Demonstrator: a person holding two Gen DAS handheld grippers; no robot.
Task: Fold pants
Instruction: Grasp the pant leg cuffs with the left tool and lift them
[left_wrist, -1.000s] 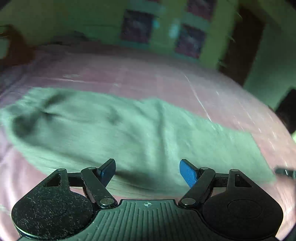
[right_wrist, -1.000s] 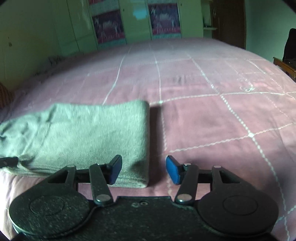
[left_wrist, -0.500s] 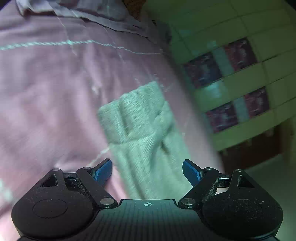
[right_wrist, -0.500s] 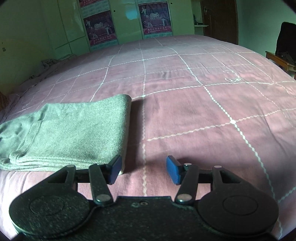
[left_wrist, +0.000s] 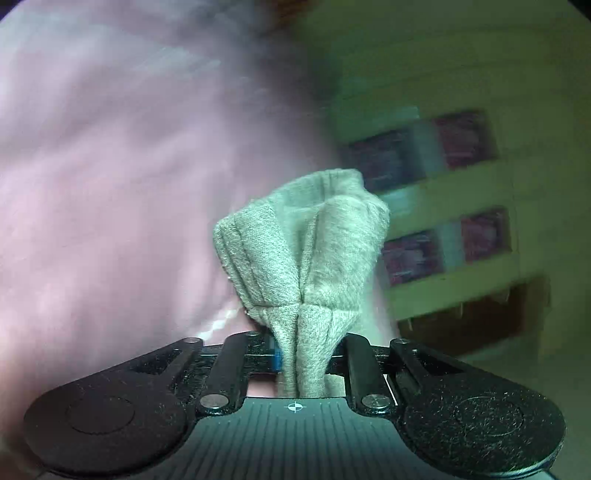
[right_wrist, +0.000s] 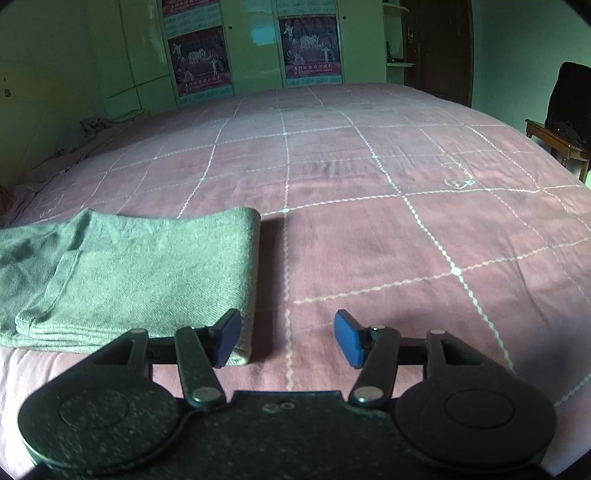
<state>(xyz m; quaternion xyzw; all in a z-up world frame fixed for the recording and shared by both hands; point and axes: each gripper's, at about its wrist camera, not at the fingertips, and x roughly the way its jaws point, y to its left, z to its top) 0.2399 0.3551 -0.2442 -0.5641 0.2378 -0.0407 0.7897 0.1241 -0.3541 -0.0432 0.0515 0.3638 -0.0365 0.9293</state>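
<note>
The grey-green pants (right_wrist: 140, 273) lie folded on the pink bed (right_wrist: 369, 192), their folded edge pointing right. My left gripper (left_wrist: 304, 356) is shut on a bunched end of the pants (left_wrist: 303, 251), which fans out from between the jaws. My right gripper (right_wrist: 286, 338) is open and empty, low over the bed just right of the pants' folded edge; its left finger (right_wrist: 227, 338) overlaps the near right corner of the fabric.
The pink bed cover has a white grid pattern. A green wardrobe with posters (right_wrist: 255, 48) stands behind the bed. A dark door (right_wrist: 439, 48) and a wooden chair (right_wrist: 557, 140) are at the right. Crumpled bedding (right_wrist: 99, 129) lies at the far left.
My left gripper has closed on the end of the pants, which now bunch between its jaws. My right gripper has stayed open and shifted slightly along the folded edge.
</note>
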